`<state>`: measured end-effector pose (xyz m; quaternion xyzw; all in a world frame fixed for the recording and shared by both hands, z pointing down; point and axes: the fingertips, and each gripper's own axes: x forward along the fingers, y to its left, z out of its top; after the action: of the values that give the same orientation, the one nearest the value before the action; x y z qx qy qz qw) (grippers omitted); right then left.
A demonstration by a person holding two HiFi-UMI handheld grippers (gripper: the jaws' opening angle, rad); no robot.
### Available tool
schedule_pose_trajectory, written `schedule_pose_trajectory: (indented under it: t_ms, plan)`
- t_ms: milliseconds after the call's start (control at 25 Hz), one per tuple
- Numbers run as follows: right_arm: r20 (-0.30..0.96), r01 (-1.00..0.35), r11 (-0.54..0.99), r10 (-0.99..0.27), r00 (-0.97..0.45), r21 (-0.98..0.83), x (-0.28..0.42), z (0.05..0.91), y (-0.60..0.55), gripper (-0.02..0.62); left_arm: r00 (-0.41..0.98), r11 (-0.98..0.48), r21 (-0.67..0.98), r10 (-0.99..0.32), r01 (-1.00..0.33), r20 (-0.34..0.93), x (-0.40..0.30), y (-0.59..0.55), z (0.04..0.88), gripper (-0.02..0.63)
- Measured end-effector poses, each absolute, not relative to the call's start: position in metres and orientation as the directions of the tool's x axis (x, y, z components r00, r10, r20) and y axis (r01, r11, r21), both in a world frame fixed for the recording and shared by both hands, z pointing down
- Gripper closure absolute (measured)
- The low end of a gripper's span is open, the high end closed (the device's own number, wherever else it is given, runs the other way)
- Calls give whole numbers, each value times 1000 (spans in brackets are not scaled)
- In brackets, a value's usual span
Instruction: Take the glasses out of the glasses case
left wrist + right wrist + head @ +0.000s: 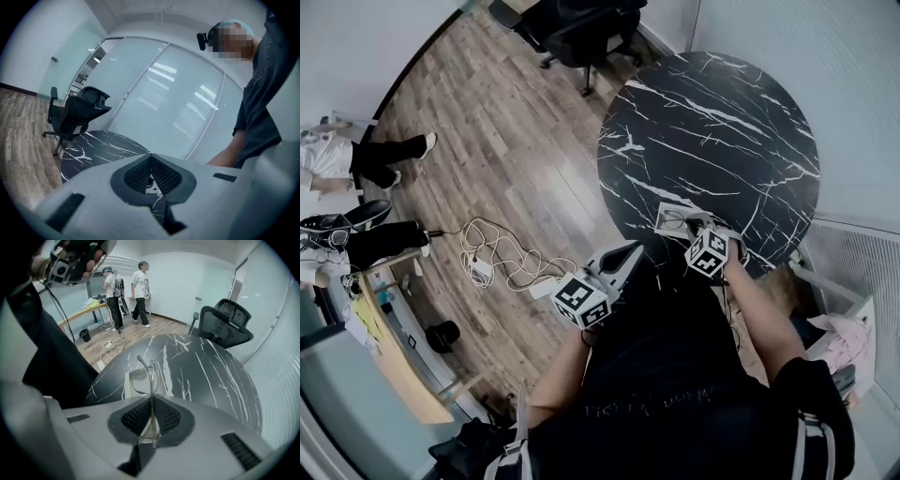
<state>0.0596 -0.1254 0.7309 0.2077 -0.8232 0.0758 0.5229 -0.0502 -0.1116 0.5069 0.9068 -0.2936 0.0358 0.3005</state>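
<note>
Closest to the lens in the right gripper view: dark mesh pads (pixel 136 417) of the right tongs (pixel 151 404), pressed together on the thin silver wire-framed glasses (pixel 151 373). Gripped at one end of the frame, edge-on and roughly upright, with a lens and a curved temple tip poking out beyond the tips. Probably pinched at the frame rather than a lens, to spare the glass and keep the hold firm.

Directly behind and beneath, the pale grey open glasses case (pixel 127 386), flat on the round black marble table with white veining (pixel 206 371), near its close edge. In the head view, glasses (pixel 674 220) over the case (pixel 666 211), just ahead of the right tongs (pixel 697 230); impossible to tell whether lifted fully clear. Judged mid-extraction, with a straight pull up and away left to do.

Left tongs (pixel 630 251) off the table edge, close to the body, apparently idle and kept out of the way. In the left gripper view, left tongs (pixel 151 159) closed tip to tip on nothing.

Further out: black office chair (pixel 581 28), tangle of white cable (pixel 497 253) on the wood floor (pixel 506 122), two people (pixel 126 287) standing beyond.

Writing: only black-and-white square markers on the cubes; faint print on the dark shirt (pixel 675 403), too dim to read; no brand visible on case or glasses.
</note>
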Motion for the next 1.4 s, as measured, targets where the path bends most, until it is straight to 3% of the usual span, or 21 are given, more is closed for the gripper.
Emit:
schedule_pose_trajectory:
  t_ms: [720,1400]
  plan:
    - [765,-682,725,-386,-515,-94,80,665,-117,565,833,-676,498,-506,-543,223,-50,-113,497,588]
    - [542,-745,516,-514,-665,-423,88,596,-113,564,841,-673,522,-503,-524,197,-45,-118,495,588]
